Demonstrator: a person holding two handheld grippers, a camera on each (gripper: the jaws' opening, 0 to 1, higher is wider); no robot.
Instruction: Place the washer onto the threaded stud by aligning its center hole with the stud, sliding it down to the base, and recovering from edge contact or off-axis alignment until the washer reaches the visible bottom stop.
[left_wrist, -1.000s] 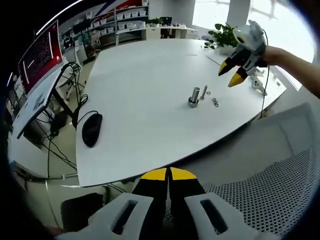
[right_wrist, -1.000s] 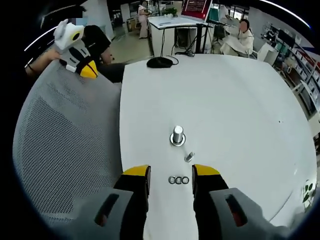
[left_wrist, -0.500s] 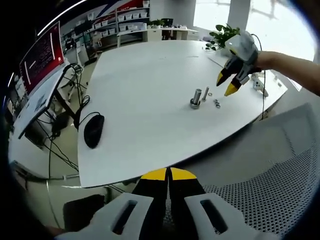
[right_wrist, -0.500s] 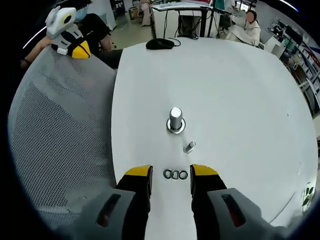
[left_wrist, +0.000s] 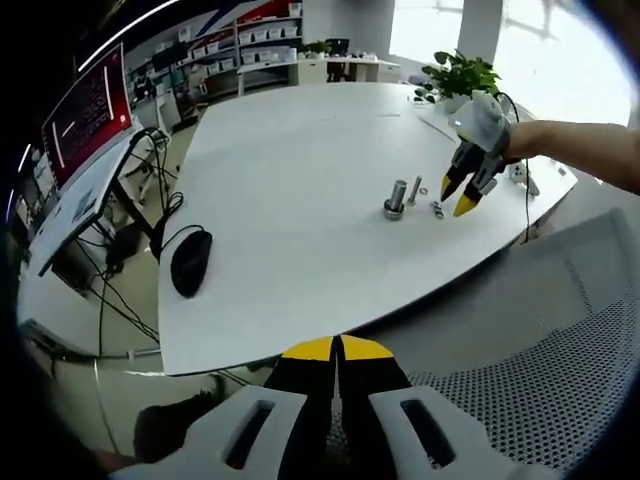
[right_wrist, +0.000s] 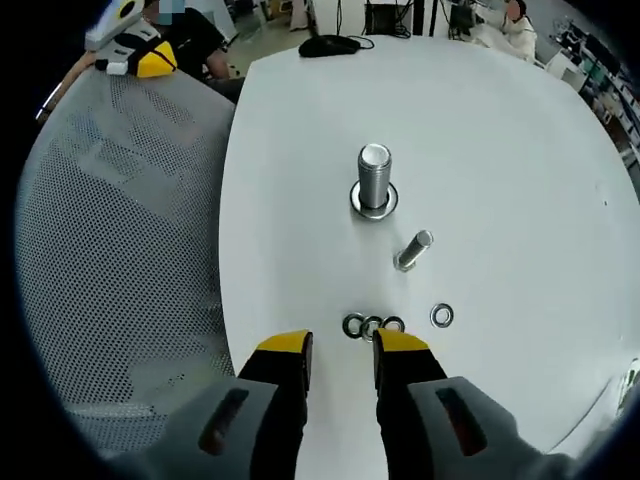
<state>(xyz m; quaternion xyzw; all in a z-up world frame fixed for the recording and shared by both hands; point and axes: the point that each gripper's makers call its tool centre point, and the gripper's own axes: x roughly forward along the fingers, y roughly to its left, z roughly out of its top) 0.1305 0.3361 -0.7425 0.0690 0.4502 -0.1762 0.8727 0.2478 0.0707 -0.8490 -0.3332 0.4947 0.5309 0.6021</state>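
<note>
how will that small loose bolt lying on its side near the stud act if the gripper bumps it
The loose bolt lies flat on the smooth white table, so it will likely roll or skid rather than stay put. It looks like solid metal, probably stiff and heavy for its size. The right gripper is nearer the washers, so a bump seems unlikely.

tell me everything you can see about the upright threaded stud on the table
The threaded stud is a short silvery metal cylinder standing upright on the white table, with a flat bright top and a wider round flange at its base. Nothing sits on its shaft. A smaller bolt lies apart beside it, and nothing grips it. It also shows in the left gripper view.
</note>
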